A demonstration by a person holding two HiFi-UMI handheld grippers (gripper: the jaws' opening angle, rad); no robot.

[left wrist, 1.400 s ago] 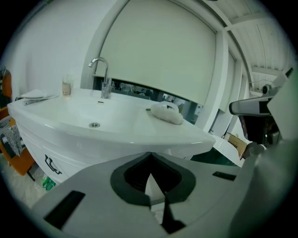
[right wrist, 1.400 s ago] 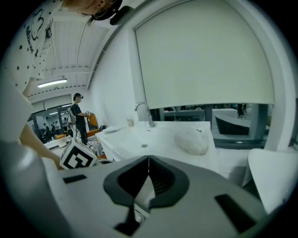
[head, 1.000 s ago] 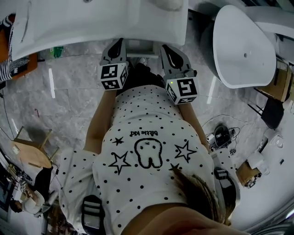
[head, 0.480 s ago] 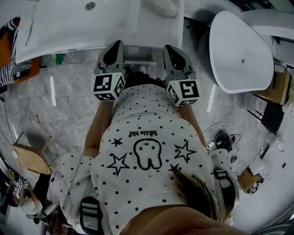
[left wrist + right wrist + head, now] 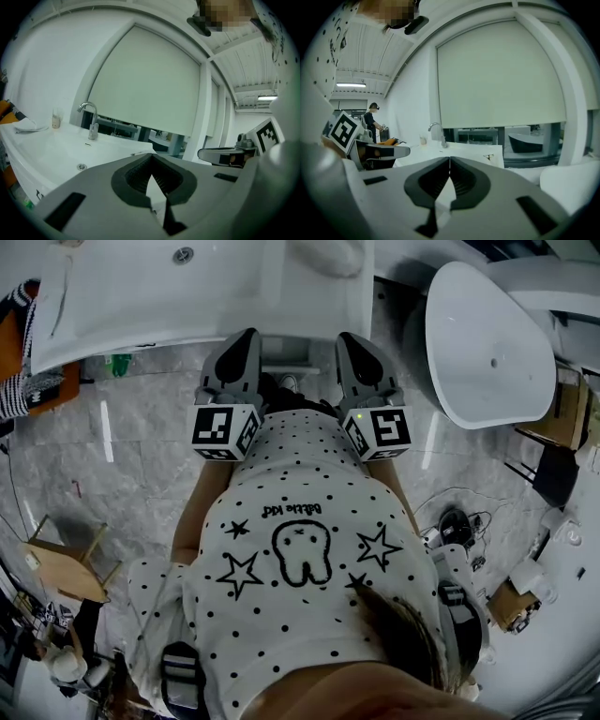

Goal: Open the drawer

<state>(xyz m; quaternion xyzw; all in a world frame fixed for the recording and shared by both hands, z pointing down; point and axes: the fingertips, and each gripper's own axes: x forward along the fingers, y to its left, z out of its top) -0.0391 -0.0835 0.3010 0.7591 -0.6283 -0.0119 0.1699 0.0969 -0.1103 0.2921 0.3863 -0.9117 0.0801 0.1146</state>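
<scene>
"So, how many drawers, and where?"

"I cannot make out the drawer for certain. 1 pale strip shows under the front edge of the 1 washbasin, between the 2 grippers. Whether that strip is the drawer front, I cannot tell. Neither gripper touches it."

"And the grippers?"

"2, side by side, each with 1 marker cube at its back. The left gripper has its jaws together: its own view shows the 2 dark pads meeting at the tips, with nothing between them. The right gripper is the same, its pads closed tip to tip and holding nothing. Both point out over the basin edge, touching nothing."

"What lies around them?"

"1 tap stands on the basin, with 1 drain near it. 1 white bathtub sits well apart at the right on the grey marble floor. 1 person stands far back in the right gripper view."
</scene>
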